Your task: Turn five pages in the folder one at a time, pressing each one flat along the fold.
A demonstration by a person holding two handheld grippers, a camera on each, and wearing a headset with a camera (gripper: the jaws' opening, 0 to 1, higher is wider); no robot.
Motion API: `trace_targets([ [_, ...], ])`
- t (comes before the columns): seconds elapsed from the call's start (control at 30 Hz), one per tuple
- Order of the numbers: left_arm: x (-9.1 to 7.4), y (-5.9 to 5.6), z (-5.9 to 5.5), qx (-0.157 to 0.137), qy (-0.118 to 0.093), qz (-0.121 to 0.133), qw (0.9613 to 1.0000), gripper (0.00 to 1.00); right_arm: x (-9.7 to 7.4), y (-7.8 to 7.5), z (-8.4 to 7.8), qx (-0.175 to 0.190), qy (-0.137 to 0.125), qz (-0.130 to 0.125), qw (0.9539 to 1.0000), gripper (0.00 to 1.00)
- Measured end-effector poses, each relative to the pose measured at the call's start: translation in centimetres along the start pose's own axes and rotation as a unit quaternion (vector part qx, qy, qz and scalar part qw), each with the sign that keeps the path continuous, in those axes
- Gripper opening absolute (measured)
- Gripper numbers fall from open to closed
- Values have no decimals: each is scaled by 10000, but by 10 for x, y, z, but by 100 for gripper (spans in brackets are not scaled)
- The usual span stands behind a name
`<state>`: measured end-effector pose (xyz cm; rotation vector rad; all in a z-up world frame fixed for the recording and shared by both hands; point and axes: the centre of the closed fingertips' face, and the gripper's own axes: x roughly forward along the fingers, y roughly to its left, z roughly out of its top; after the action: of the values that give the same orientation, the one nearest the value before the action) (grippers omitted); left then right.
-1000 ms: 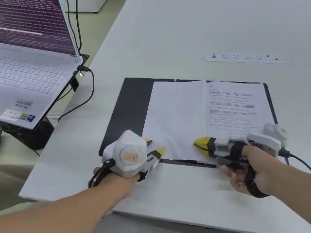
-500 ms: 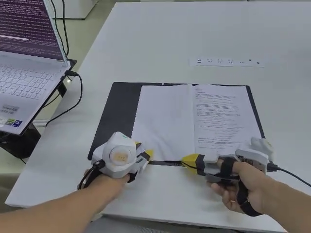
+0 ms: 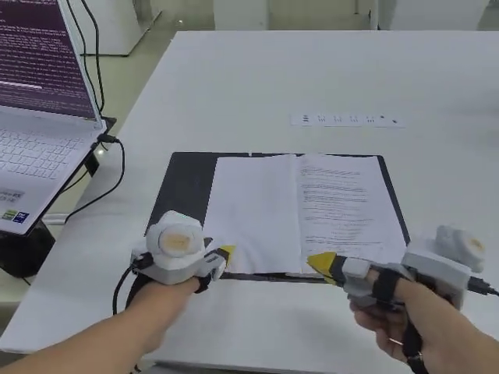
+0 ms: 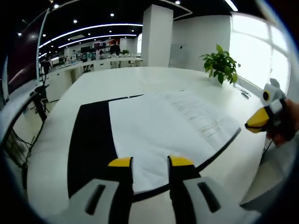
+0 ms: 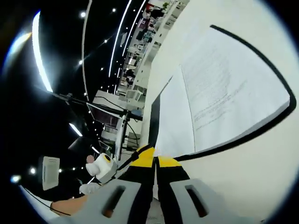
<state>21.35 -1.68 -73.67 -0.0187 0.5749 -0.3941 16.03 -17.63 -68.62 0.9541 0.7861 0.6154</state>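
While the black folder [image 3: 187, 191] lies open and flat on the white table [image 3: 249, 78], smooth white sheets [image 3: 257, 210] spread, left gripper [image 3: 221, 255] low at its near edge, yellow-tipped jaws parted, empty; right gripper [image 3: 321, 262] alongside, jaws closed on nothing

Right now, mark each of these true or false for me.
1. The folder lies open on the table. True.
2. The left hand-held gripper has its jaws shut. False: they stand apart at the folder's near edge.
3. The printed page is on the folder's right side. True.
4. The laptop has a dark screen. False: its screen is lit and shows text.
5. The power strip rests on the folder. False: it lies on the table beyond it.
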Motion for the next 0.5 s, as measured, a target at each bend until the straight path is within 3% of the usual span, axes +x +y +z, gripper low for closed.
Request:
trace_targets([
  [0.13,-26,0,18,-14,-316,-102,9994,31,-25,9,17,-355,-303,38,9989,10],
  [0.27,-48,-2,27,-183,-476,-149,9986,38,-45,7,19,-826,-377,-286,9955,26],
  [0.4,-65,-4,26,-53,-475,-131,9988,46,-62,7,28,-1386,-567,-538,9873,40],
  [0.47,-71,-7,26,-11,-509,-137,9986,51,-69,6,35,-1628,-718,-657,9819,47],
  [0.5,-74,-7,25,-10,-491,-91,9988,54,-73,4,40,-1833,-821,-764,9766,51],
])
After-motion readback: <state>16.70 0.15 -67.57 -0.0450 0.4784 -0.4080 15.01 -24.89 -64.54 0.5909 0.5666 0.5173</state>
